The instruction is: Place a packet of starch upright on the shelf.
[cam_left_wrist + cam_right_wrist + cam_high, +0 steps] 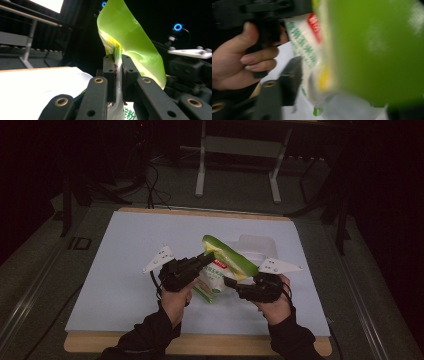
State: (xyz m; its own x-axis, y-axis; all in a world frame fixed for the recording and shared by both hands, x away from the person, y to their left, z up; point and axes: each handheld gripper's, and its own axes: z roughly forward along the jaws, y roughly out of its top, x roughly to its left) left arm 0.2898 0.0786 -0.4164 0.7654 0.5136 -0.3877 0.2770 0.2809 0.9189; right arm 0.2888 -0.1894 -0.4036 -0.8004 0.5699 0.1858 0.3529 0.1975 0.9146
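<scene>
Above the middle of the white table cover [125, 270], a green and white bag [222, 265] hangs lifted between two hand-held grippers, its glossy green top [235, 257] folded over and its printed white body with green lettering and a red label hanging below. Look at the left gripper [206, 256]: in the left gripper view its jaws are pressed tight together on the bag's top edge [117, 53], the thin seam pinched flat between the two black pads, and the green film [132, 42] fans up and away to the right. Over on the other side, the right gripper [227, 281] reaches in low against the bag's side; the right gripper view is badly blurred, with one black jaw [289, 80] sitting beside the bag's white face [305, 50] and the green part [374, 50] crowding the lens, so I cannot tell whether those jaws are closed on it or just around it. The person's left hand [244, 62] shows there too, wrapped on its handle. Behind the bag, a clear plastic container [257, 245] rests on the cover.
</scene>
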